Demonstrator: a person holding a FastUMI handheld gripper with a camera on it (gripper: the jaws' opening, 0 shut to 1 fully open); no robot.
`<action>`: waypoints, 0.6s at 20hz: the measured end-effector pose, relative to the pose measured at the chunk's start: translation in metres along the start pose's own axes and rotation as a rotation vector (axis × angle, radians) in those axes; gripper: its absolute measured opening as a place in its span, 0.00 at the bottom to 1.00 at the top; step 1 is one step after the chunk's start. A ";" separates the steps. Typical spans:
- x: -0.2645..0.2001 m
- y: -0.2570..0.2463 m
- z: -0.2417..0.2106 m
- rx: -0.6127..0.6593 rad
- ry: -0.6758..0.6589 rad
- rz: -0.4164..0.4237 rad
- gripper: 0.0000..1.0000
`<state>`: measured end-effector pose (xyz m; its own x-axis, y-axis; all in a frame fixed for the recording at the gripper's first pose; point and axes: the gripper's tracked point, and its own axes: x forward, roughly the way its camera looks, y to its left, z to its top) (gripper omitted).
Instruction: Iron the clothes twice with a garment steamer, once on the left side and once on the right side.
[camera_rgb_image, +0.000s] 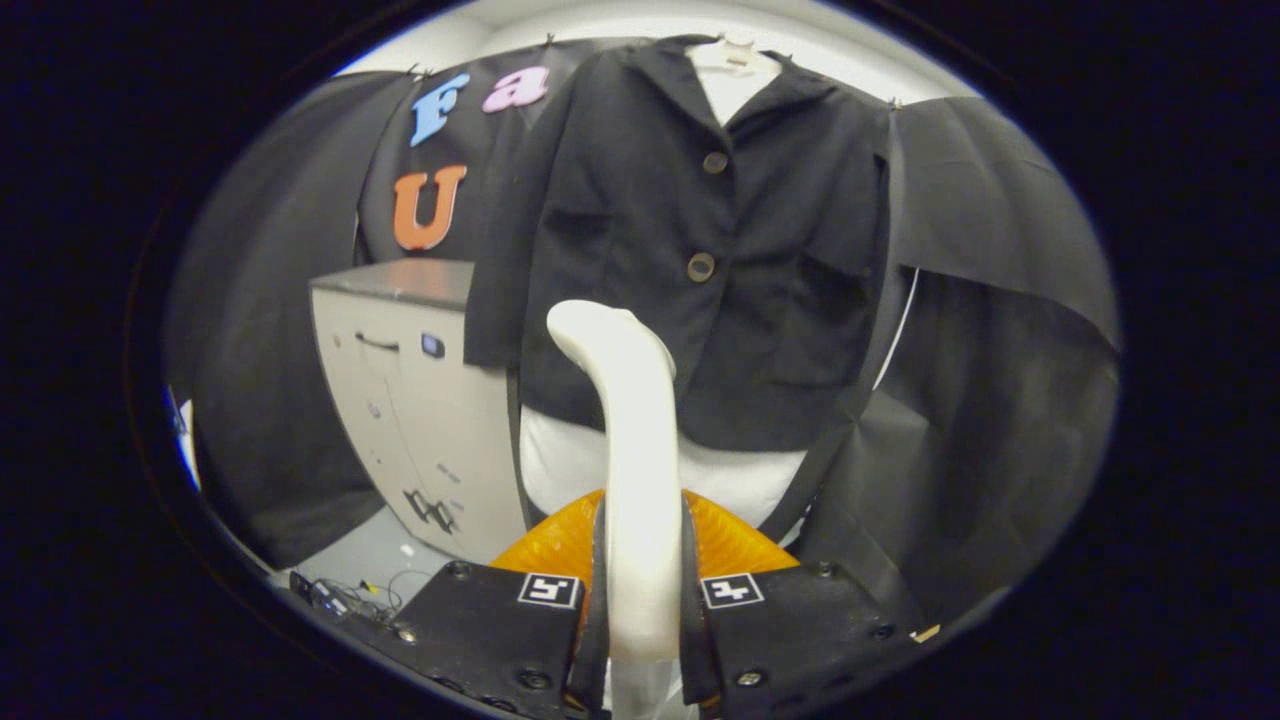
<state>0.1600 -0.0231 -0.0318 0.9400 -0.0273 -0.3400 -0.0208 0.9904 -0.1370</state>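
Taking the jacket (700, 260) as the landmark and going left to right: well left of it, low down by the floor, lies one small tangle of cables (345, 595). Next, just left of the jacket's hanging sleeve, stands one pale cabinet (420, 420) with a grey top, one dark handle and a small blue spot on its front.

One jacket hangs on the booth wall from one white hanger (735, 60). It is dark, with a notched collar, two brown buttons down the front, one above the other, and a pocket on either side. White cloth shows in the neck opening and below the hem.

In front of the jacket's lower half rises one steamer (635, 470): a white, curved neck with its rounded head just below the lower button, and an orange, ribbed body spreading at its base.

One claw (640, 610) sits below the jacket, its two fingers (720, 630) pressed against the steamer's white neck from either side, clamped on it.
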 end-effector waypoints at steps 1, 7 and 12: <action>-0.008 -0.012 0.026 0.022 -0.056 -0.010 0.31; -0.028 -0.079 0.159 0.124 -0.312 -0.093 0.31; -0.036 -0.124 0.233 0.172 -0.447 -0.142 0.31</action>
<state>0.2077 -0.1132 0.2141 0.9843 -0.1398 0.1077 0.1390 0.9902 0.0147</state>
